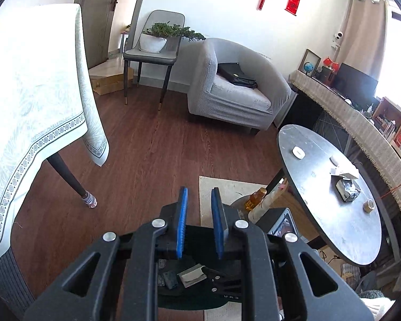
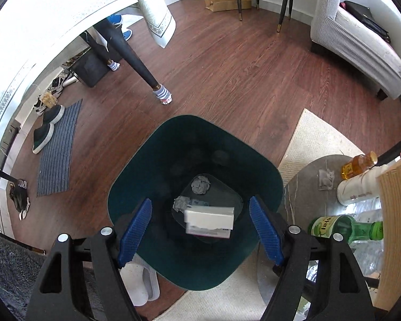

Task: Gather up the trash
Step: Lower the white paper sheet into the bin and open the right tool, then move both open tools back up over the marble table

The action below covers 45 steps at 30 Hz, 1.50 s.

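I am holding two grippers over a living-room floor of dark wood planks, partway through collecting trash.

My right gripper (image 2: 200, 230) points steeply down over a dark green trash bin (image 2: 136, 187) that fills the middle of its view. Its blue fingers (image 2: 135, 231) are spread wide, with nothing pinched between them. A small white box (image 2: 209, 220) shows blurred in the gap between the fingers, above the bin's floor; I judge it is falling in, clear of both pads. Two crumpled grey paper balls (image 2: 200, 184) already lie on the bin's bottom, at twelve o'clock from the box, so some trash is collected.

My left gripper (image 1: 200, 222) looks out across the room. Its blue fingers (image 1: 181, 222) stand close together with a narrow gap, and nothing is held between them.

Work appears to remain. At three o'clock in the left view, a round dark counter (image 1: 320, 214) carries a crumpled silvery wrapper (image 1: 347, 188) and a torn white paper scrap (image 1: 343, 172) just beside it, plus two small white discs and a small round cap; whether these last are trash I cannot tell.

In the right view, at three to four o'clock beside the bin, a low stone counter (image 2: 307, 195) holds a green glass bottle (image 2: 334, 227) lying on its side, an amber bottle (image 2: 358, 165) and a white cylindrical container (image 2: 358, 190). I judge these may also need collecting.
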{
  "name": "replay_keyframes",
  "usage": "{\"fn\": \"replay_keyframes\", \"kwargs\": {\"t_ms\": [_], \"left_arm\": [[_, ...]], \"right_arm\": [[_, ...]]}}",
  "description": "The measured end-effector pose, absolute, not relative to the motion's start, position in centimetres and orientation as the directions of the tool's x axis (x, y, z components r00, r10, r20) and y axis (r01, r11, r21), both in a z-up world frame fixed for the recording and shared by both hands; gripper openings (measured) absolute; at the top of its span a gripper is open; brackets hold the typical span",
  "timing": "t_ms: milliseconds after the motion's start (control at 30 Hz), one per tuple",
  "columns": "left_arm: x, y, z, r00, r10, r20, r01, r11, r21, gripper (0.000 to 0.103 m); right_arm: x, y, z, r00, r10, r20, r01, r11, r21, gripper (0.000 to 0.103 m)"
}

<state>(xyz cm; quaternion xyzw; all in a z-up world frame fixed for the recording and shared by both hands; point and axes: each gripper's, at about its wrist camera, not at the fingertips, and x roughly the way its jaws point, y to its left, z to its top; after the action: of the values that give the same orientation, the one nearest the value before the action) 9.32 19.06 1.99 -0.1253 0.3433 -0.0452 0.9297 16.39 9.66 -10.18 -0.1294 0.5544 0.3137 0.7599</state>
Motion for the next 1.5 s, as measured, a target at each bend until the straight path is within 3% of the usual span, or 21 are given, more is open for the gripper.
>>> {"fn": "replay_keyframes", "kwargs": {"t_ms": [267, 600, 900, 1167, 1500], "left_arm": [[9.1, 17.1, 4.3, 0.795, -0.181, -0.578, 0.033, 0.966, -0.257, 0.017], [9.3, 14.9, 6.0, 0.819, -0.169, -0.548, 0.047, 0.972, -0.231, 0.017], [10.2, 12.3, 6.3, 0.823, -0.174, -0.541, 0.068, 0.975, -0.210, 0.017], [11.6, 7.8, 5.3, 0.802, -0.214, -0.558, 0.117, 0.972, -0.206, 0.030], [12.7, 0.5, 4.6, 0.779, -0.281, -0.561, 0.206, 0.959, -0.194, 0.059]], "right_arm": [[14.6, 8.7, -6.1, 0.231, 0.416, -0.879, -0.687, 0.710, 0.155, 0.075], [13.6, 5.9, -0.1, 0.308, 0.508, -0.804, -0.700, 0.694, 0.169, 0.060], [13.2, 0.8, 4.5, 0.428, 0.528, -0.733, -0.659, 0.737, 0.146, 0.058], [13.6, -6.3, 6.8, 0.556, 0.451, -0.698, -0.548, 0.830, 0.100, 0.054], [14.2, -15.6, 7.7, 0.661, 0.313, -0.682, -0.374, 0.925, 0.062, 0.056]]}}
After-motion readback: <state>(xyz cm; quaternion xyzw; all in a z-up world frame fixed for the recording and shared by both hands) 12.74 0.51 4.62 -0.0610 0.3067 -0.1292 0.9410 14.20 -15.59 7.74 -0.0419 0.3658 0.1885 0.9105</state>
